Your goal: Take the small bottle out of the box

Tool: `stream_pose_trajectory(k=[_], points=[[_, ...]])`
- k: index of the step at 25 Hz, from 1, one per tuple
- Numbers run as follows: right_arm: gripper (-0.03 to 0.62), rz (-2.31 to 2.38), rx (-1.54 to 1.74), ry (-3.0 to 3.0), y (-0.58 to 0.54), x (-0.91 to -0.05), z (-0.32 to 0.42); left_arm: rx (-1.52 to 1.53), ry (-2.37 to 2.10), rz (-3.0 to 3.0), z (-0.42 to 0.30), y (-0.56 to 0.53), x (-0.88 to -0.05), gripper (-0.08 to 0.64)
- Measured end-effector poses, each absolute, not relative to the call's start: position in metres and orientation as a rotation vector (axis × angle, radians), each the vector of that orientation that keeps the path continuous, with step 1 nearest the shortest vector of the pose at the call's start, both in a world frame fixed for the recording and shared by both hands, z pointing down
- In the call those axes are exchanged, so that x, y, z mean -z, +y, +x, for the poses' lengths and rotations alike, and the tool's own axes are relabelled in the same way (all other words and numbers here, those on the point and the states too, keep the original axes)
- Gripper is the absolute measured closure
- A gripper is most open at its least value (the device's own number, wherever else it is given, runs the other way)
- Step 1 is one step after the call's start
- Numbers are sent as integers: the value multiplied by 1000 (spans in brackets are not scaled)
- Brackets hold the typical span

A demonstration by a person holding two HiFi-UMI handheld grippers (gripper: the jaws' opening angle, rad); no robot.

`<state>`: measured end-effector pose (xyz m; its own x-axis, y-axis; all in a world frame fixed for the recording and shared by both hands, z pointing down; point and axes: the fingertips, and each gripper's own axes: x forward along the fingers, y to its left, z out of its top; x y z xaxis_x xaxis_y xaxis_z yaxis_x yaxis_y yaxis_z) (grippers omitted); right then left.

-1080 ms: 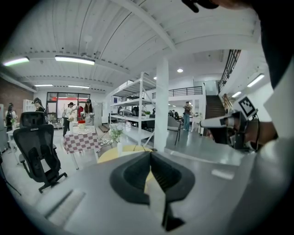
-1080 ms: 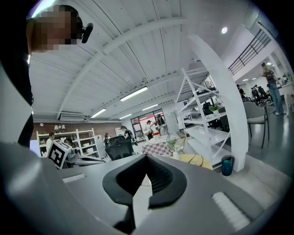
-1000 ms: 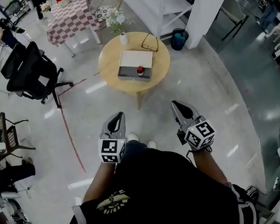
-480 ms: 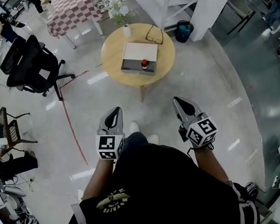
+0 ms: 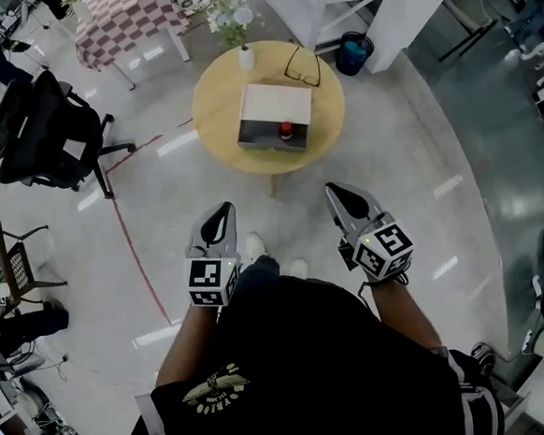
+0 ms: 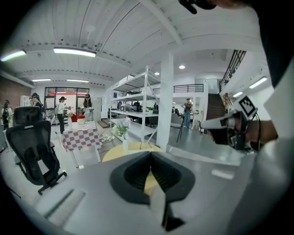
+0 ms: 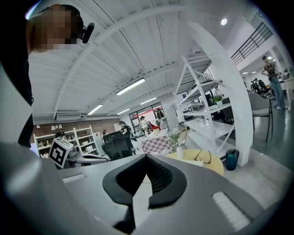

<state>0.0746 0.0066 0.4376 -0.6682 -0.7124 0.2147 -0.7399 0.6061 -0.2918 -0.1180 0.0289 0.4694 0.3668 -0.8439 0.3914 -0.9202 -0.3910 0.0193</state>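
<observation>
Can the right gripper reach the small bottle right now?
Probably not yet: the right gripper hangs shut, well short of the table; only floor lies between. Nothing covers the bottle in the box.

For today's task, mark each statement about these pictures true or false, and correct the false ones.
1. The small bottle has a red cap. True.
2. The left hand-held gripper grips the small bottle. False: its jaws are shut on nothing, well short of the round table.
3. The box rests on the round table. True.
4. The glasses lie on the floor. False: they lie on the table, beyond the box.
5. The right hand-held gripper is wide open. False: its jaws are shut.
</observation>
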Motion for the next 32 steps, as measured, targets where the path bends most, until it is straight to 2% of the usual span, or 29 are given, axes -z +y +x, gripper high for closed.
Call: stream_pose_trajectory(k=[12,17,32], points=[[584,1455,-454,-2650,-46,-408,48,-388,-1433,2532,-149,-56,-452,560],[584,1533,-398,-2628,-48,-398,39,-396,-1341,2605,-149,-69,-455,560],[584,1557,-506,-2572,-50,-422,54,-442,-1271,2607,-129,-77,-457,560]])
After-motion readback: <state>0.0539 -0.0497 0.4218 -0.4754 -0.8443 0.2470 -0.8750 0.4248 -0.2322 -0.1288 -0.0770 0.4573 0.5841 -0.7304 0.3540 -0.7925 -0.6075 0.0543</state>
